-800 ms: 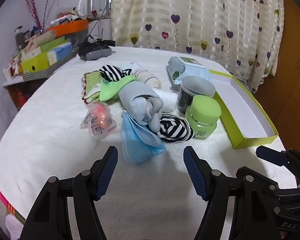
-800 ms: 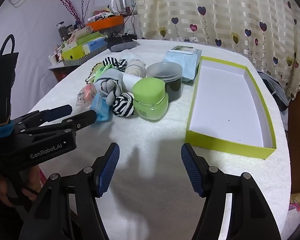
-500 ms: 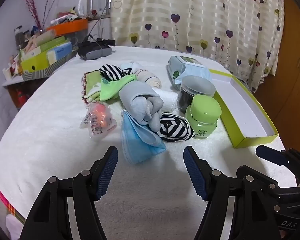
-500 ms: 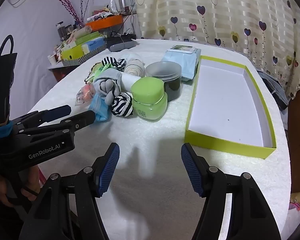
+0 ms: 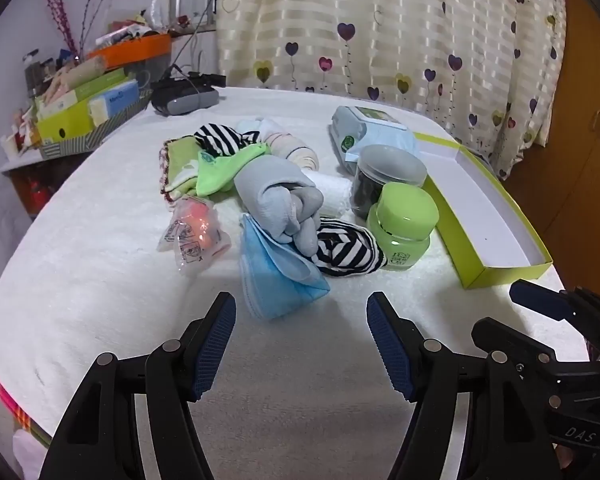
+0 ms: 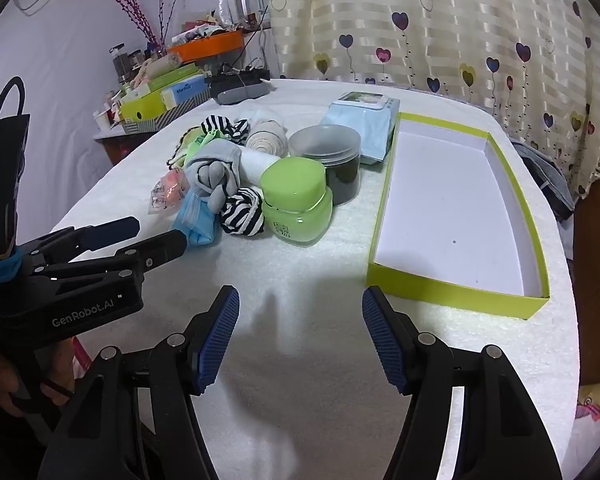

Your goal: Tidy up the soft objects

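Right now nothing is picked up yet. The left gripper (image 5: 300,344) hangs low in its view with its jaws spread wide and nothing between them. The right gripper (image 6: 298,340) is the same, spread wide over bare white table (image 6: 308,280).

The soft things sit in one heap in the middle of both views. A blue face mask (image 5: 276,276) lies nearest, just above the left gripper. A grey sock bundle (image 5: 280,196) rests on top of it. A striped sock ball (image 5: 348,250) touches the green jar (image 5: 404,224). A dark jar (image 5: 388,176) stands right behind that one. More soft things, like a green cloth (image 5: 220,168) and a cream sock roll (image 5: 296,148), lie further up. The yellow-green box (image 6: 456,204) sits open and empty at the right.

What could go wrong? I think the heap is tangled. If the jaws pinch the mask, the grey bundle may come along or roll off. If they reach for the striped ball, they may bump the green jar and knock it over. A thin mask may also slip out of the jaws. The little plastic packet (image 5: 192,232) may get dragged too.
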`<state>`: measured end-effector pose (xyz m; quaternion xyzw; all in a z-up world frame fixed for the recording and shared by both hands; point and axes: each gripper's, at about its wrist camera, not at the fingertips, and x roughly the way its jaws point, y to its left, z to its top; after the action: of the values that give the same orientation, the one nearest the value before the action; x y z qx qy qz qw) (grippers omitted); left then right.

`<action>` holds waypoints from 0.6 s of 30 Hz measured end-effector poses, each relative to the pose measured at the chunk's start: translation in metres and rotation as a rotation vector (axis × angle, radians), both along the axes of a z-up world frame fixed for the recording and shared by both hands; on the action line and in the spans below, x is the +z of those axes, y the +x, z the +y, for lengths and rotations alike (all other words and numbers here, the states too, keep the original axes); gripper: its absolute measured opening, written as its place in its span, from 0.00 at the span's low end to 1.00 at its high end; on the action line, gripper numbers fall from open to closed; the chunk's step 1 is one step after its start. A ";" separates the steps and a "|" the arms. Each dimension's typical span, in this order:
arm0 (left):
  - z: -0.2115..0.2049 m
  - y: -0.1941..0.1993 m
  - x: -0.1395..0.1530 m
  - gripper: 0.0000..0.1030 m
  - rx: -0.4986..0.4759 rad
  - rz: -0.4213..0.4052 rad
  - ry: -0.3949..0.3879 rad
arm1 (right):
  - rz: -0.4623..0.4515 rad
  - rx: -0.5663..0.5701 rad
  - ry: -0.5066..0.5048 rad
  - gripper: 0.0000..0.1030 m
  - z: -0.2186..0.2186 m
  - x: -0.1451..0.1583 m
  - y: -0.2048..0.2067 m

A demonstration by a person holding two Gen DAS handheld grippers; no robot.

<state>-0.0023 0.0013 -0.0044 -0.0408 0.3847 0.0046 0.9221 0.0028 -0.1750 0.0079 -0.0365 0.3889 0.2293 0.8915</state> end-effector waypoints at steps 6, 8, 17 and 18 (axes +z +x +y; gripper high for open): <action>-0.002 -0.001 0.001 0.67 -0.006 0.000 0.012 | -0.001 -0.001 -0.001 0.63 -0.002 -0.001 0.002; -0.003 -0.002 0.001 0.67 -0.008 -0.001 0.017 | 0.000 0.000 0.000 0.63 -0.002 -0.001 0.002; -0.005 0.000 0.003 0.67 -0.016 0.008 0.000 | 0.000 0.000 0.000 0.63 -0.002 0.000 0.003; -0.005 0.000 0.003 0.67 -0.015 0.007 0.000 | 0.000 0.000 0.001 0.63 -0.002 0.000 0.003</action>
<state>-0.0027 -0.0035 -0.0018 -0.0380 0.3882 -0.0023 0.9208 0.0060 -0.1769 0.0074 -0.0363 0.3886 0.2297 0.8916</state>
